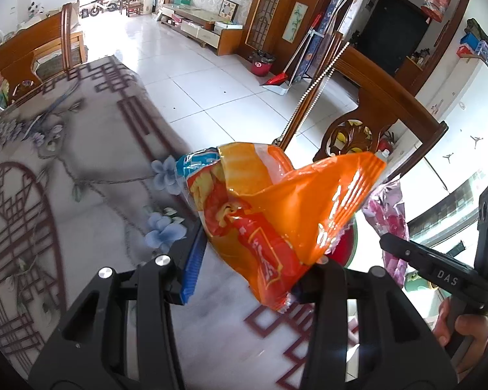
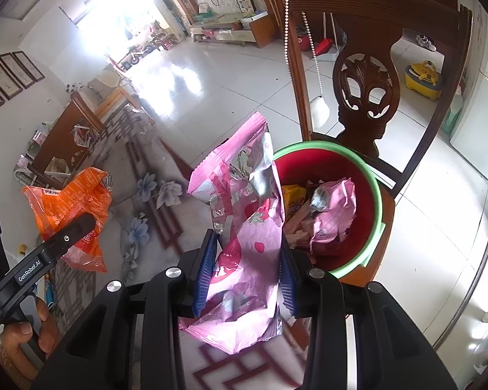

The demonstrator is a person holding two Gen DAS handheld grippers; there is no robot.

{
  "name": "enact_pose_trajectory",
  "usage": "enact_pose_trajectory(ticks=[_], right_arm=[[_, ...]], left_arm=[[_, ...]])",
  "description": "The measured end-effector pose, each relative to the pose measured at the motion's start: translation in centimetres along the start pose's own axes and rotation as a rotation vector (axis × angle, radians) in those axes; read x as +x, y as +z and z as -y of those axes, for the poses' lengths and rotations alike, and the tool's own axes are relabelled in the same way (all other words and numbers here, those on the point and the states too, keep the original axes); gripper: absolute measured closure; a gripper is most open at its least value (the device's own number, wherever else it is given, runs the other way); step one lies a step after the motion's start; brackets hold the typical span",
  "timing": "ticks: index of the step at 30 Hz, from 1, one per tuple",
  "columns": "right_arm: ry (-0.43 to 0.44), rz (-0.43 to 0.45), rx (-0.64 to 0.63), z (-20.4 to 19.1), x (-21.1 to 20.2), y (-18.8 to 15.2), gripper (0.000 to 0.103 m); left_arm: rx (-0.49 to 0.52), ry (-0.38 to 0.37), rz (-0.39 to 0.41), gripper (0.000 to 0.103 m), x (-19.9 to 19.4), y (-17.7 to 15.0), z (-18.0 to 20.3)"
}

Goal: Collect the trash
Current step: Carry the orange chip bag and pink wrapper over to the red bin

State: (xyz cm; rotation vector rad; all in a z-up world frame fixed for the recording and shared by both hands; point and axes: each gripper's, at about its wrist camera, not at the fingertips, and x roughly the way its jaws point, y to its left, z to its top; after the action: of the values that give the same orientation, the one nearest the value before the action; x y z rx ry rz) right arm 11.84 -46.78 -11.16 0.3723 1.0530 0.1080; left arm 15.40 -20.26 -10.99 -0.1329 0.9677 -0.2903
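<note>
So both tools are loaded right now. The left tool [image 1: 253, 260] is clamped on a crumpled orange snack bag [image 1: 276, 214], and the right tool [image 2: 249, 269] is clamped on a pink foil wrapper [image 2: 244, 227] with strawberry print. Both wrappers stick up and forward out of the jaws, off the surface [image 1: 65, 162] with its flowery patterned cover.

The red bin [image 2: 367, 175] with the green rim sits just ahead and to the right of the right tool, on the seat of a carved wooden chair [image 2: 367, 74]. It already holds a pink wrapper, a yellow packet and other scraps. From the left tool it's further off, past the right tool, and mostly hidden behind the orange bag.

What could go sideways, as I see it:

- The pink wrapper is only near the rim, not over the opening. Let go now and it probably lands on the surface or slides off the chair seat.
- Foil bags are light and floppy, so they can catch on the blue pads [image 2: 208, 266] and hang there instead of dropping.
- The left tool has to get to the same bin, and the two tools are close together already, so they could bump each other.
- The bin sits near the seat edge; a nudge on the rim might tip it.
</note>
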Motion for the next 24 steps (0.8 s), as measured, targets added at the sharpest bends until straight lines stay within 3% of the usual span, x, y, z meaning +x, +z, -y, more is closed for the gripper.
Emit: enact_pose_trajectory(ticks=[13,24], right_arm=[[0.002,0.017,0.003,3.1,-0.4,3.0,0.068],[0.000,0.022,0.016,6.1,-0.5,5.2,0.068]], left_arm=[[0.013,-0.016,-0.003,0.061,2.5,1.9,3.5],[0.015,-0.026,-0.060,0.061,5.9,2.6,6.2]])
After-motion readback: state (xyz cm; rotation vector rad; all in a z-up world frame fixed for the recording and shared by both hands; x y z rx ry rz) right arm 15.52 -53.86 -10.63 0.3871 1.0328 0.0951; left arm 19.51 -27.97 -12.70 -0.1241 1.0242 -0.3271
